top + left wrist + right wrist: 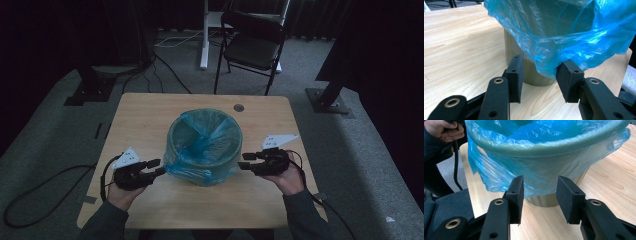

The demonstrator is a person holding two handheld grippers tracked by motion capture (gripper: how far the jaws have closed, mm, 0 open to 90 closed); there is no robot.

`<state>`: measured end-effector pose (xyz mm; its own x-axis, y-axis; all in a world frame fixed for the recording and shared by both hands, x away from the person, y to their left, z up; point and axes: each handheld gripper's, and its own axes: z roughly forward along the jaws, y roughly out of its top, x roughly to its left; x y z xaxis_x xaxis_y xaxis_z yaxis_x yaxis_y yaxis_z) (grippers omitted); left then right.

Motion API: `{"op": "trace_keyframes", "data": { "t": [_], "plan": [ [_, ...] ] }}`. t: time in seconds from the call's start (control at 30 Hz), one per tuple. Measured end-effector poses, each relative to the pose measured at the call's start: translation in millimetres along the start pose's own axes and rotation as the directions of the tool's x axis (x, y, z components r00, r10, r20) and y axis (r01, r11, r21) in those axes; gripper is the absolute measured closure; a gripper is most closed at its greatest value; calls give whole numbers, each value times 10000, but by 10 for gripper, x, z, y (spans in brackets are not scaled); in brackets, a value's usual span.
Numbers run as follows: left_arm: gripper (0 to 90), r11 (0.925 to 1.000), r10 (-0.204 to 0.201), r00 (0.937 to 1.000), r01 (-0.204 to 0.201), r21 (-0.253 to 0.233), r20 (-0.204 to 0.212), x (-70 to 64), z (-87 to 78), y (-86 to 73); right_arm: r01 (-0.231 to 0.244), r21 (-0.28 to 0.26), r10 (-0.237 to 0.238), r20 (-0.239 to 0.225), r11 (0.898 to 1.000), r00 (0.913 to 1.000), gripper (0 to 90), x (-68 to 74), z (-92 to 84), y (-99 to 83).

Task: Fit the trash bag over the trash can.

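Note:
A round bin (220, 167) lined with a blue plastic bag (202, 137) stands in the middle of the wooden table (145, 115). The bag's edge is folded over the rim and hangs down the outside. My left gripper (156, 167) is just left of the bin, open, pointing at it. In the left gripper view the bag's loose hem (564, 42) hangs just beyond the open left gripper (540, 75), close to the right-hand jaw, with the bin wall (531, 72) behind. My right gripper (245, 161) is open at the bin's right side; it (540, 192) faces the bag's skirt (544, 170), nothing between its pads.
A black folding chair (252, 42) stands beyond the table's far edge. A cable hole (238, 107) sits near the far edge. Cables (45, 187) trail on the carpet at left. Dark stand bases (327, 100) flank the table. The person's other hand (446, 130) shows past the bin.

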<state>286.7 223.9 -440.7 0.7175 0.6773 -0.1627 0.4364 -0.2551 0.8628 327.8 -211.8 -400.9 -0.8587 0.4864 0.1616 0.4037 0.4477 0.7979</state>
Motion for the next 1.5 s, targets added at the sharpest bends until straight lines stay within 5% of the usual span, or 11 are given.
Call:
{"op": "trace_keyframes", "data": {
  "t": [0.37, 0.9, 1.5],
  "plan": [
    [462, 9953, 728, 9913, -652, -719, 1093, -147, -92, 112, 73, -99, -74, -14, 9999, 10000, 558, 8, 1, 26],
    [521, 9829, 1494, 9811, -1338, -1268, 1232, -192, -66, 685, -2, -286, 9, 244, 9996, 9997, 500, -28, 0, 46],
    [540, 9902, 1221, 9772, -1078, -890, 1738, -98, 253, 1198, -44, -409, 77, 821, 9992, 9966, 457, -106, 37, 44]
  ]
}}
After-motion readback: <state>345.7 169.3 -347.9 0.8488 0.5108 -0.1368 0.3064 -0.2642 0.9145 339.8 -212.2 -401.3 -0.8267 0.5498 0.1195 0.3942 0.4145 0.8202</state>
